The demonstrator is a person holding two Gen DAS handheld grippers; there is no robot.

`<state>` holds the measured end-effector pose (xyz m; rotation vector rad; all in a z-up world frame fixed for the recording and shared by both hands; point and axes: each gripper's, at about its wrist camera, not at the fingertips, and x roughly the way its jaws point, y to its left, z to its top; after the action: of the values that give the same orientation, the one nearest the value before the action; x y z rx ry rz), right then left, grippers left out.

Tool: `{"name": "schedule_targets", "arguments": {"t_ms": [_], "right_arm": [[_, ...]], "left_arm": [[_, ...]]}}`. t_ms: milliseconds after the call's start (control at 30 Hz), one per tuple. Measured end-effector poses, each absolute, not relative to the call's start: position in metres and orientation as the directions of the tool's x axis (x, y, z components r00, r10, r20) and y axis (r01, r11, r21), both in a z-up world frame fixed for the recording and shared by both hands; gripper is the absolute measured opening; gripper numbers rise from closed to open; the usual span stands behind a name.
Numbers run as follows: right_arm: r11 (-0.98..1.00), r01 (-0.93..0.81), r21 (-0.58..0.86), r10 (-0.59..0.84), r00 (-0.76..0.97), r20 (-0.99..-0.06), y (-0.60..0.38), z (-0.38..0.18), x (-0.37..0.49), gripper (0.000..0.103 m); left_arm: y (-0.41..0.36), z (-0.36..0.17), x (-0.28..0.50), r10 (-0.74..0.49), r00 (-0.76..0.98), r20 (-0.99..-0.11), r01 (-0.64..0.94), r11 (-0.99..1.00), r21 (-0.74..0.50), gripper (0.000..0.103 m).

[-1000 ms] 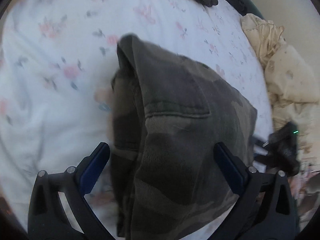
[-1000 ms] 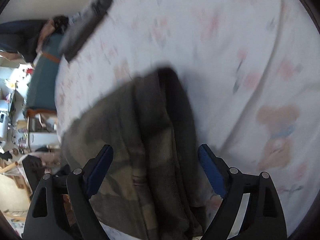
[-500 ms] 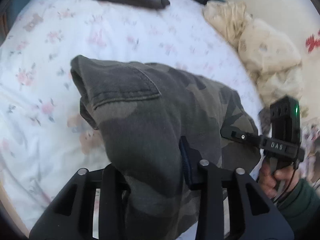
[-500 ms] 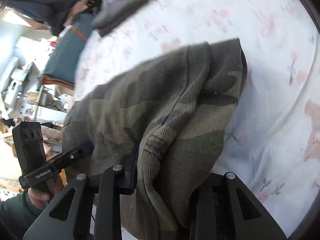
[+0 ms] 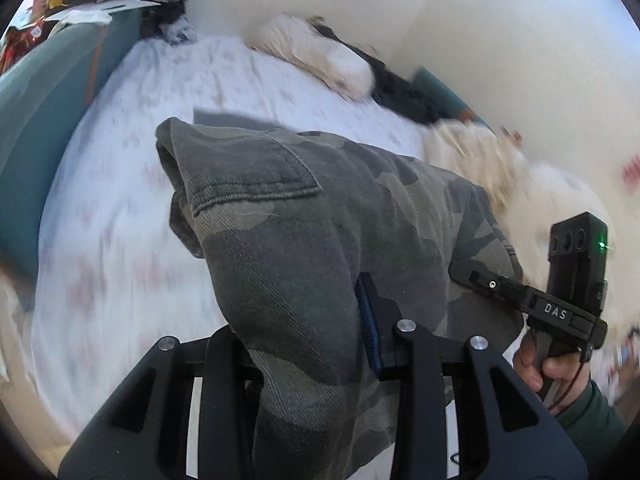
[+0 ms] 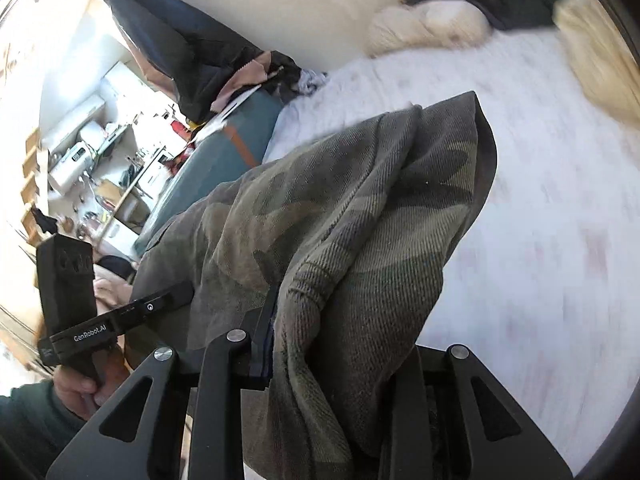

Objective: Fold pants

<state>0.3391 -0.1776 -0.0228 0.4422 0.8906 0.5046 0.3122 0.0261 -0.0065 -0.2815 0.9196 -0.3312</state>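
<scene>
The camouflage pants hang folded between both grippers, lifted above the white floral bed sheet. My left gripper is shut on one end of the pants, the cloth draped over its fingers. My right gripper is shut on the other end of the pants. The right gripper's body shows in the left wrist view, and the left gripper's body shows in the right wrist view. A back pocket faces up.
Cream pillows and bedding and dark clothes lie along the wall at the bed's far side. A teal bed frame edge runs at the left. A cluttered room shows beyond the bed.
Both grippers went from open around the lying pants to shut on them, then lifted them off the sheet. The views have tilted up toward the wall.
</scene>
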Motion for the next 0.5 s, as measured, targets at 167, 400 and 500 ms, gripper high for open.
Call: {"name": "schedule_targets", "arguments": {"t_ms": [167,400,500], "right_arm": [[0.859,-0.230,0.458,0.502,0.556,-0.662,-0.164,-0.025,0.473,0.030],[0.994,-0.105,-0.013,0.045,0.534,-0.844,-0.158,-0.099,0.568,0.063],[0.999,-0.040,0.031,0.048,0.563,-0.825,-0.180,-0.103,0.560,0.080]], "left_arm": [[0.037,-0.015,0.438,-0.258,0.648,-0.717,0.068,0.957,-0.283,0.019],[0.051,-0.082,0.500,-0.044,0.665,-0.746,-0.043,0.994,-0.097,0.063],[0.059,-0.075,0.471,-0.050,0.759,-0.649,-0.041,0.991,-0.125,0.069]]}}
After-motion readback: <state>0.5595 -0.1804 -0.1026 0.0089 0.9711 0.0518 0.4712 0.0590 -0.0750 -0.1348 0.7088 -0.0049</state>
